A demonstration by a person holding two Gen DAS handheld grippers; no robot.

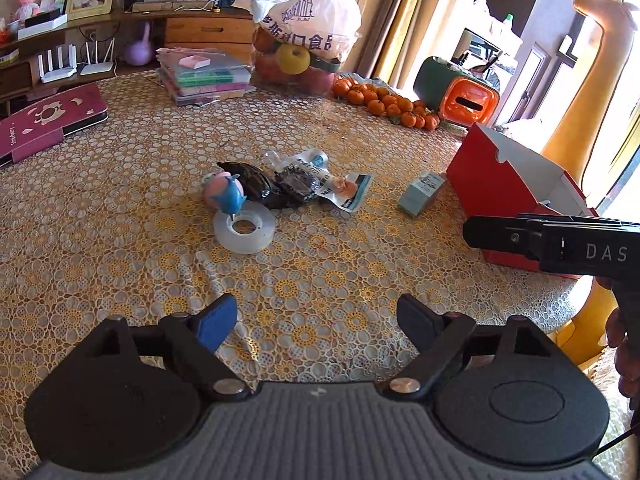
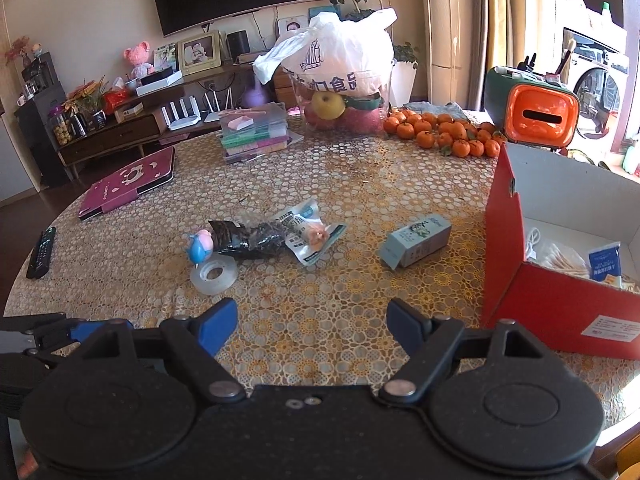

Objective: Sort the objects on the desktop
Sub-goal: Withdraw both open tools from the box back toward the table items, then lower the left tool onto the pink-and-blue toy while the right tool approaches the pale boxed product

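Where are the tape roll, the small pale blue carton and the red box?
tape roll (image 1: 244, 234), left wrist view, on its clear ring.
small pale blue carton (image 2: 416, 246), right wrist view, on its long side face.
red box (image 2: 560, 308), right wrist view, on its front wall.

Both wrist views overlook the same table (image 1: 320, 128).

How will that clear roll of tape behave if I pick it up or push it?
The tape roll lies flat, so it will probably slide rather than roll. Its glossy side may slip in a gripper. The blue toy seems to rest on its rim, so pushing would likely tip that.
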